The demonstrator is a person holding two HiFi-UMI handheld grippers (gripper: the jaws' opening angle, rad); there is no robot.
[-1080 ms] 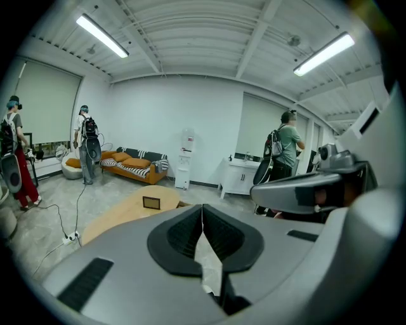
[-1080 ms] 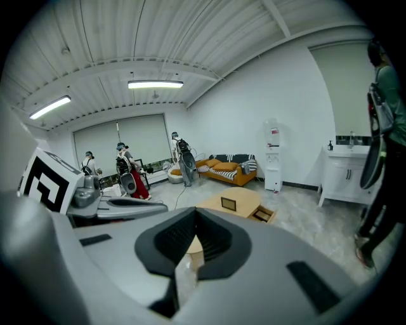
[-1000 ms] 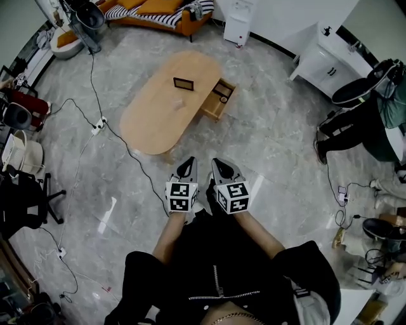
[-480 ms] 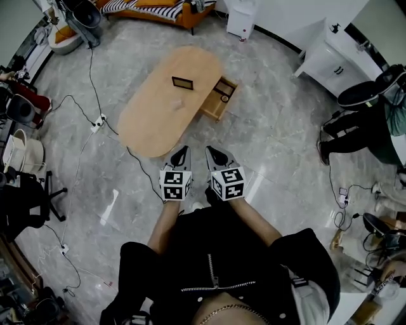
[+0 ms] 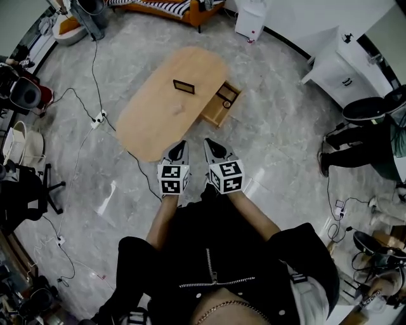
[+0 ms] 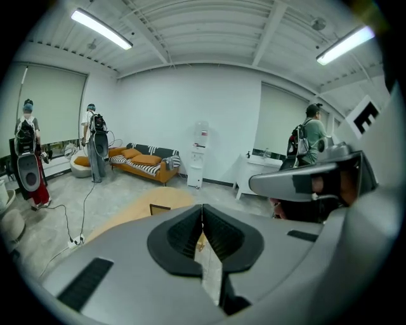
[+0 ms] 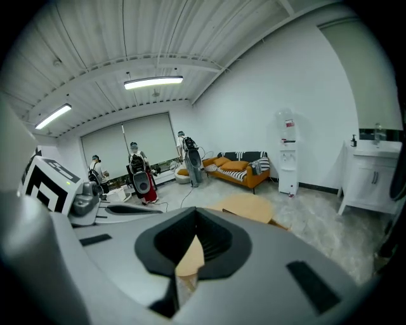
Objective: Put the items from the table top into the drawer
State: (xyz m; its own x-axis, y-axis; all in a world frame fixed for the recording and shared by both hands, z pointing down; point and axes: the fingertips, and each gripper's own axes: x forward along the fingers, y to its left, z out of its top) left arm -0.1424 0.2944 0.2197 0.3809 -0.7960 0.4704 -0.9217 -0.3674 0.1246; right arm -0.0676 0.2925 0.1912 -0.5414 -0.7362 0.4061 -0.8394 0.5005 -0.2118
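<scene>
**A:** While the two tools hang out in front of the person, what have they got hold of?

**B:** Nothing. The left gripper (image 5: 181, 146) has its jaws pressed together at the tips, with nothing caught between them. The right gripper (image 5: 208, 142) reads the same in its own view, with its tips meeting and nothing in them.

**A:** How do they sit?

**B:** Side by side, near each other but apart. Both are tipped a little downward and point toward the table (image 5: 152, 120). They hang over the floor (image 5: 273, 139), close to the table's near end.

**A:** And the things to be put away?

**B:** A dark frame (image 5: 184, 87) lies flat on the tabletop, in the far half. It is well apart from both grippers.

**A:** The drawer?

**B:** The drawer (image 5: 213, 118) is pulled out on the table's right side and stands open. A small round thing (image 5: 226, 103) already lies inside, but it is too small to name.

**A:** Anything else around?

**B:** A cable (image 5: 95, 82) trails across the floor left of the table, and a sofa (image 5: 171, 6) stands beyond the table's far end. A cabinet (image 5: 342, 63) is off to the right. In the gripper views, people stand at the far side of the room.
</scene>
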